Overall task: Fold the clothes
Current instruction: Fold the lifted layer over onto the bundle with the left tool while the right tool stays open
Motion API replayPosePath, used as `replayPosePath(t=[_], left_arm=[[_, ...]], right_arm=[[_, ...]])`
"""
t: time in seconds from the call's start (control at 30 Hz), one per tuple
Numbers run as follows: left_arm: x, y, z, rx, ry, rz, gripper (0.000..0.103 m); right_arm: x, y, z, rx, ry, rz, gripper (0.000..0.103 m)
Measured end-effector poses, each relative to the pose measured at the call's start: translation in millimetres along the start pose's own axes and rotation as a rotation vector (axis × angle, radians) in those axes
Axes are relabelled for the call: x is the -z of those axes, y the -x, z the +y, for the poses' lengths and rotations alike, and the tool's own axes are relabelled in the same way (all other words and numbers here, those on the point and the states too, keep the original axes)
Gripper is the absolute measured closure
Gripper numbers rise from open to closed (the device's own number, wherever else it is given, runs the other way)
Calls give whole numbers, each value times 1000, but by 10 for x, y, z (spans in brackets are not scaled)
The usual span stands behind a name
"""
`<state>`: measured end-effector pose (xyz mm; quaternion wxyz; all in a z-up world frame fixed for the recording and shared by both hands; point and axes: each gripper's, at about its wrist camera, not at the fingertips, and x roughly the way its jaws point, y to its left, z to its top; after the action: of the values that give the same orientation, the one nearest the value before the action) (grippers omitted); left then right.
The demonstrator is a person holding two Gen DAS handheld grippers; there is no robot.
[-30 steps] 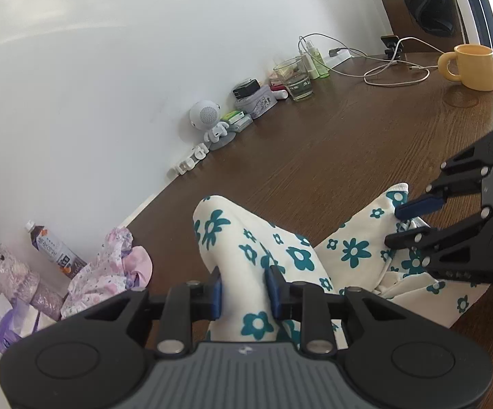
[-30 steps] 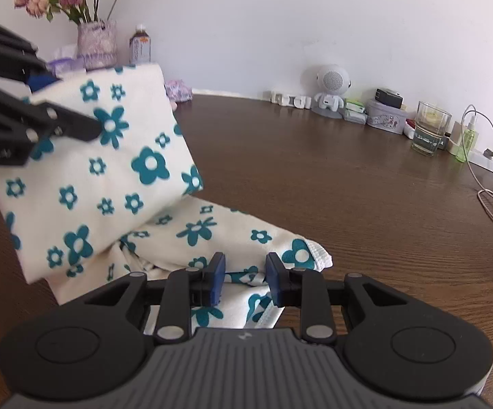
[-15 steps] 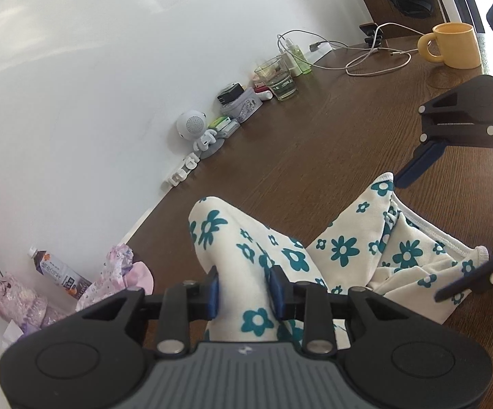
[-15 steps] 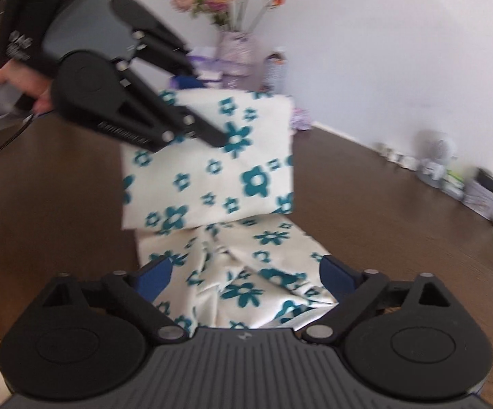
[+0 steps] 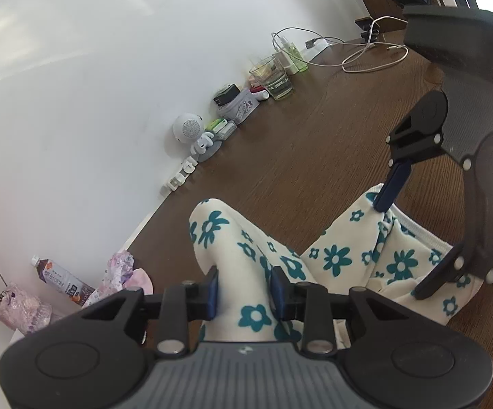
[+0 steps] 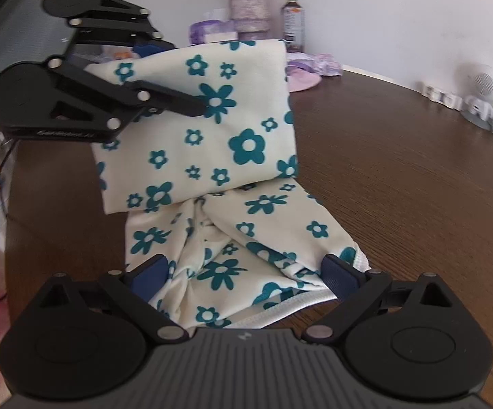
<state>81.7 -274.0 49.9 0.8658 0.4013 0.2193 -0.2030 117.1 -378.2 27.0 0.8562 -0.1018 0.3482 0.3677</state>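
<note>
cream cloth [image 6: 212, 156] printed with teal flowers is lying partly on the brown bench [image 6: 399, 170], partly in the air, in this mid-fold scene. left gripper [image 5: 243, 289] is clenching one end of the cloth between its fingers and holding that end up as a doubled flap, which is hanging over the rest. right gripper [image 6: 246, 272] is hovering low over the bunched near end with its fingers spread wide, grasping nothing; in the left view one blue pad is touching, or nearly touching, the white hem [image 5: 413, 231]. judging by the creases, one fold is taking shape while the lower part is lying rumpled and uneven. what seems left: laying the lifted flap flat, squaring the edges, and smoothing the bunched hem end. clutter is lining the wall well apart from the work.
</note>
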Motion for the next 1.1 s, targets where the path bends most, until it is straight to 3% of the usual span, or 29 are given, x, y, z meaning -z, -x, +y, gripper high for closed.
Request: replayPosePath(t=[0.3,1.1], left_arm=[[-111,17,-164,-10,-8,9,72],[-294,24,-600,3,-85,-21,70]], right_arm=[[95,13,236,121,-19,-16,6],[142,49,109,126,-43,-45,5]])
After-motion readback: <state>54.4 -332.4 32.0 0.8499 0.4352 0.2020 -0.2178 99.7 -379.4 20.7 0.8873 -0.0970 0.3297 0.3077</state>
